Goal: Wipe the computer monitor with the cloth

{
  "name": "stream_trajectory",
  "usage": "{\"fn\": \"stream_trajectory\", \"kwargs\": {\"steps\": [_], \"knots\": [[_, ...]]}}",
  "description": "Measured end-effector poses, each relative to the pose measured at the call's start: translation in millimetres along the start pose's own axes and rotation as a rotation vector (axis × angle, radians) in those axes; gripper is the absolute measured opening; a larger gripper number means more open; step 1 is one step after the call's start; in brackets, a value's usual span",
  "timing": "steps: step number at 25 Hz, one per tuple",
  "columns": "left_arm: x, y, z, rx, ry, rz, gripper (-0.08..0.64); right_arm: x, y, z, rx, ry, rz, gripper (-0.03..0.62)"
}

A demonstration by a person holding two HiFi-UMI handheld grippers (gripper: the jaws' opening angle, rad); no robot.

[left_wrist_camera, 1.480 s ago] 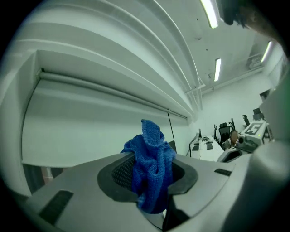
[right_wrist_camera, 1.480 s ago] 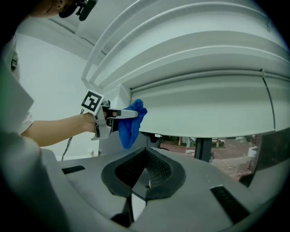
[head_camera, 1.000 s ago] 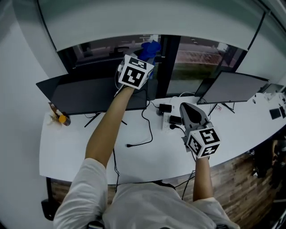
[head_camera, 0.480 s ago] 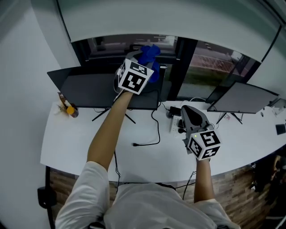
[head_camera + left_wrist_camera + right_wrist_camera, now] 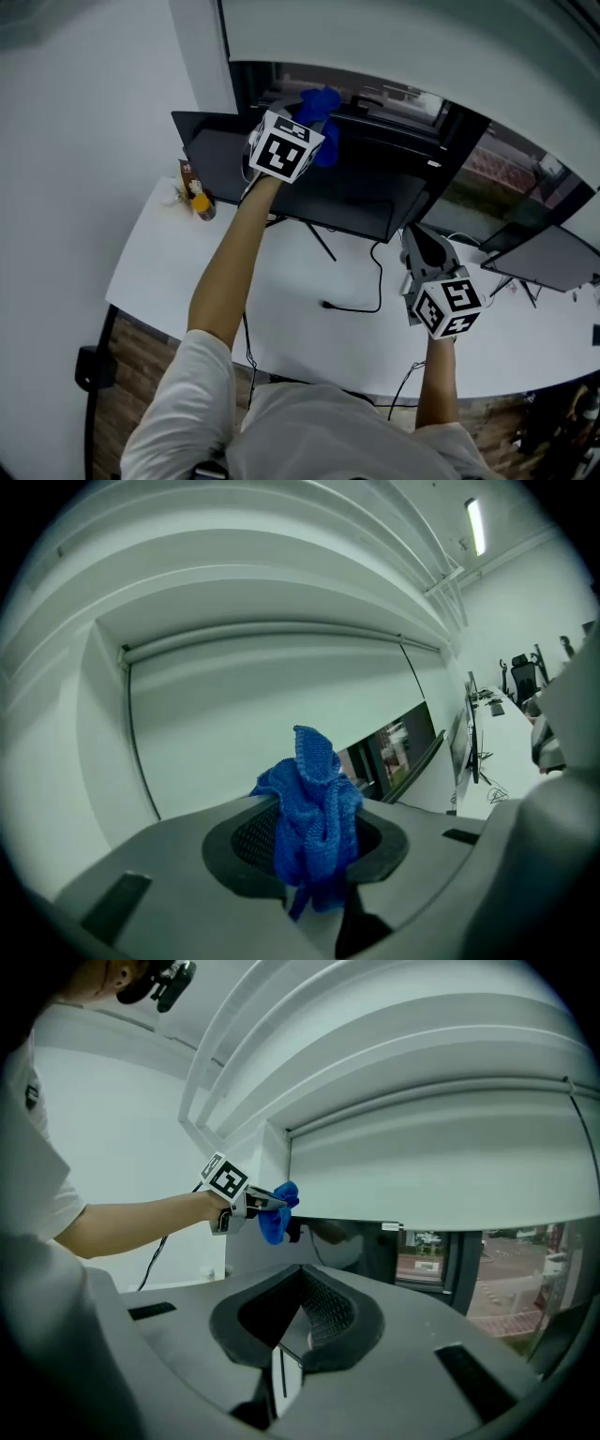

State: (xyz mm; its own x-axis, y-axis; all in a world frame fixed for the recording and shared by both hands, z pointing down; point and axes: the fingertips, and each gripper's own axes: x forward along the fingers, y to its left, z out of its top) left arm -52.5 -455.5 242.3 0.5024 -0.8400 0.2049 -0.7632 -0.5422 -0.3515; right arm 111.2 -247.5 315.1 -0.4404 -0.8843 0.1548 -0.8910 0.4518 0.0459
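Note:
My left gripper [image 5: 302, 125] is raised at the upper edge of the dark computer monitor [image 5: 361, 197] and is shut on a crumpled blue cloth [image 5: 320, 105]. In the left gripper view the cloth [image 5: 313, 814] bunches up out of the closed jaws. My right gripper [image 5: 419, 242] hangs lower over the white desk [image 5: 178, 291], to the right of the monitor, shut with nothing in it. The right gripper view shows its pads [image 5: 323, 1314] pressed together, with the left gripper [image 5: 272, 1198], the cloth [image 5: 277, 1215] and the monitor [image 5: 361, 1241] beyond.
A black cable [image 5: 356, 305] lies on the desk in front of the monitor stand. A small bottle and wrapper [image 5: 194, 199] sit at the monitor's left end. A second monitor [image 5: 553, 258] stands to the right. A window [image 5: 487, 173] is behind.
The head view has swung left. The left gripper with the cloth now sits nearer the middle of the monitor's top edge instead of its right corner. The right gripper has barely moved.

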Motion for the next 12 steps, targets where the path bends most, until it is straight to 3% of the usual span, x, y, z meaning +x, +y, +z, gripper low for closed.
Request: {"fn": "stream_trajectory", "kwargs": {"steps": [12], "knots": [[-59,167,-81,-0.049,0.029,0.121,0.135,90,87,13,0.016,-0.009,0.015,0.014]]}}
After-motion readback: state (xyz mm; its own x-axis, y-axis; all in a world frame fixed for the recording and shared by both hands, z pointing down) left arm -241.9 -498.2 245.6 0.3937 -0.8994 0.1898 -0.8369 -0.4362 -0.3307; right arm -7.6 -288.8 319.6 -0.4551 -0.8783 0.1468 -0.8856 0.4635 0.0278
